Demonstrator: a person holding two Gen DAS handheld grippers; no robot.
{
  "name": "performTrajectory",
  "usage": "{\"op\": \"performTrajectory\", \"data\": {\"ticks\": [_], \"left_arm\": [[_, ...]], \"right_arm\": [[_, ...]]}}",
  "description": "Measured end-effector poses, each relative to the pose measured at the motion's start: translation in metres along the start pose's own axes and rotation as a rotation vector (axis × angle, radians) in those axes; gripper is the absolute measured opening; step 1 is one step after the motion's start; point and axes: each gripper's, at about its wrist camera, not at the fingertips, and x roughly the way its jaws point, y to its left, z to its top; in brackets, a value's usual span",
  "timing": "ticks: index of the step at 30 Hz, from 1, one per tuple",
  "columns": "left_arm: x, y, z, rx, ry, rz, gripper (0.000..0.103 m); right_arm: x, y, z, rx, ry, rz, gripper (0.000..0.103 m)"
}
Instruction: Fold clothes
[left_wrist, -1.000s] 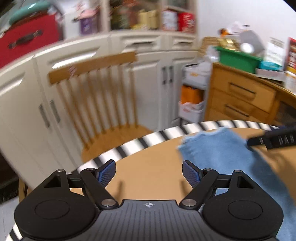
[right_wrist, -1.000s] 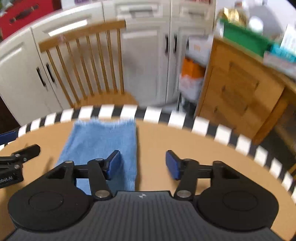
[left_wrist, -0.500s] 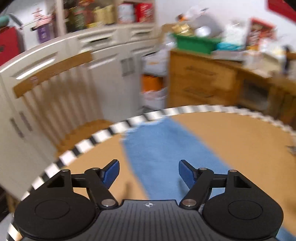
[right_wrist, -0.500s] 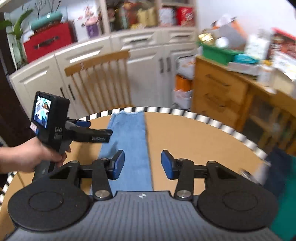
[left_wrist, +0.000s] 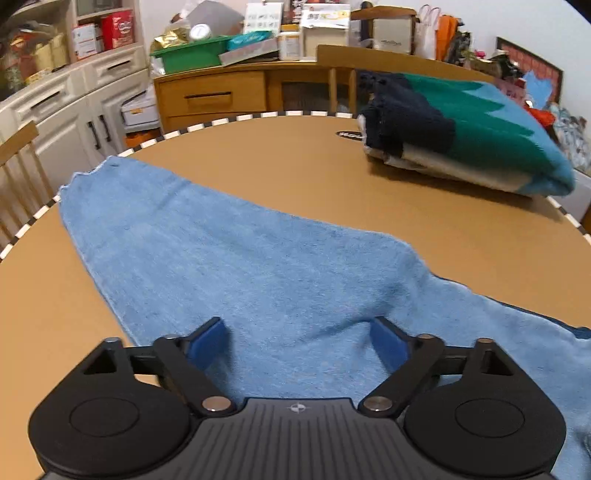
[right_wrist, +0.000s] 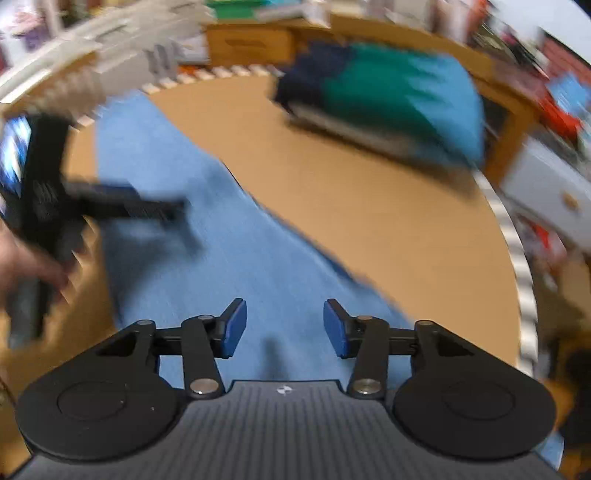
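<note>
Hovering low over the desk (left_wrist: 332, 177), we hold our left gripper (left_wrist: 297, 349) with its blue pads spread apart and nothing between them, directly above the near part of the light blue garment (left_wrist: 229, 258). Our right gripper (right_wrist: 284, 326) hangs over the same cloth (right_wrist: 236, 251) in a badly blurred view, its pads likewise parted and gripping nothing. The garment lies stretched out flat along the desk, one long narrow part running away to a frayed hem (left_wrist: 92, 171) near the striped desk edge (left_wrist: 207, 123). We judge it soft, light and limp, a cloth that will sag and drag when raised, so we would pinch it at a hem or corner, each gripper taking one, to keep the edge straight. Farther off, near the far right rim, sits a stack of folded clothes (left_wrist: 469, 133) in navy, green and blue.
</note>
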Motion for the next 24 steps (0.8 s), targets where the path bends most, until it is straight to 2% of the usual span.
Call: {"op": "performTrajectory", "data": {"ticks": [1,2,3,4,5,7,9,11,12,13,14,15,16,18,20,22,24], "left_arm": [[-0.001,0.000,0.002,-0.005,0.006,-0.002,0.092],[-0.006,0.001,0.003,-0.019,0.012,-0.012,0.091],[-0.011,0.003,0.005,-0.032,0.018,-0.023,0.083],[-0.016,0.004,0.006,-0.045,0.024,-0.033,0.071],[-0.021,0.005,0.007,-0.060,0.026,-0.049,0.069],[-0.042,-0.002,0.001,-0.071,0.005,-0.133,0.071],[-0.053,-0.019,-0.011,-0.016,0.016,-0.197,0.072],[-0.052,-0.027,-0.018,0.007,0.019,-0.182,0.073],[-0.052,-0.031,-0.021,0.018,0.021,-0.175,0.078],[-0.052,-0.035,-0.024,0.029,0.022,-0.168,0.084],[-0.051,-0.039,-0.028,0.040,0.024,-0.160,0.086],[-0.051,-0.043,-0.031,0.051,0.026,-0.153,0.085],[-0.050,-0.047,-0.035,0.063,0.027,-0.146,0.078],[-0.053,-0.055,-0.041,0.081,0.027,-0.135,0.071],[-0.072,-0.060,-0.044,0.068,0.019,-0.150,0.076],[-0.081,-0.067,-0.052,0.054,0.058,-0.164,0.077],[-0.078,-0.071,-0.064,0.049,0.118,-0.128,0.078]], "right_arm": [[0.002,-0.003,-0.015,0.011,0.021,-0.036,0.044],[0.001,-0.005,-0.031,0.045,0.000,-0.046,0.044],[-0.002,-0.003,-0.042,0.064,-0.036,-0.053,0.044],[-0.005,0.000,-0.053,0.079,-0.072,-0.059,0.044],[-0.009,0.002,-0.058,0.090,-0.084,-0.064,0.044],[-0.014,0.003,-0.065,0.113,-0.085,-0.067,0.044],[-0.019,0.002,-0.065,0.133,-0.086,-0.074,0.043],[-0.023,-0.001,-0.070,0.144,-0.067,-0.114,0.048],[-0.019,-0.003,-0.071,0.139,-0.052,-0.134,0.048],[-0.016,-0.005,-0.077,0.146,-0.065,-0.127,0.048],[-0.016,-0.007,-0.080,0.150,-0.077,-0.116,0.049],[-0.018,-0.009,-0.082,0.153,-0.086,-0.104,0.049],[-0.018,-0.010,-0.079,0.132,-0.070,-0.099,0.049],[-0.029,-0.013,-0.075,0.118,-0.072,-0.106,0.050],[-0.041,-0.018,-0.075,0.105,-0.108,-0.140,0.060],[-0.044,-0.025,-0.078,0.080,-0.101,-0.138,0.060],[-0.038,-0.036,-0.082,0.078,-0.054,-0.078,0.061]]}}
